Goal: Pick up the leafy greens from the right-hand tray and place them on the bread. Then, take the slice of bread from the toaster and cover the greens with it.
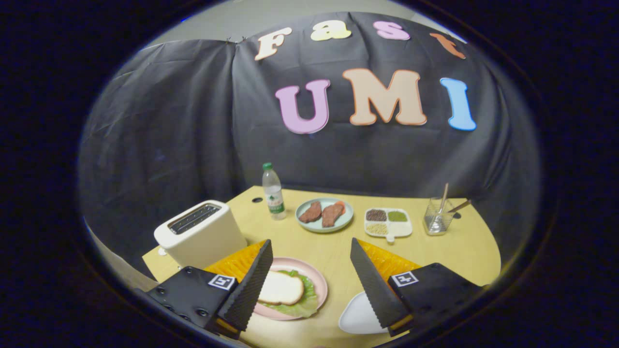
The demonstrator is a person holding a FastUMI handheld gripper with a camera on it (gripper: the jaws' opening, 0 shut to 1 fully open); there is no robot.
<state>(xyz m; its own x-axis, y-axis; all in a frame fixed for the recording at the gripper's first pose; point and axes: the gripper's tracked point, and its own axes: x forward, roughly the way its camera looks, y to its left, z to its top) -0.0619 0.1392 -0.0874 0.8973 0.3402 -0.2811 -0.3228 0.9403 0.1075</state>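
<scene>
The tongs (309, 280) hang spread and empty above the table (459, 246), the bread (280, 288) covering the greens (304, 304) just inside the left finger.

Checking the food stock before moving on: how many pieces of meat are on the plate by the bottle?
2, side by side on the blue plate beyond the open gripper: left meat piece, right meat piece.

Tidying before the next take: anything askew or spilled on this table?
Nothing spilled. The top bread slice sits off-centre on the green lettuce, which pokes past it on the pink plate. The gripper hangs open.
</scene>
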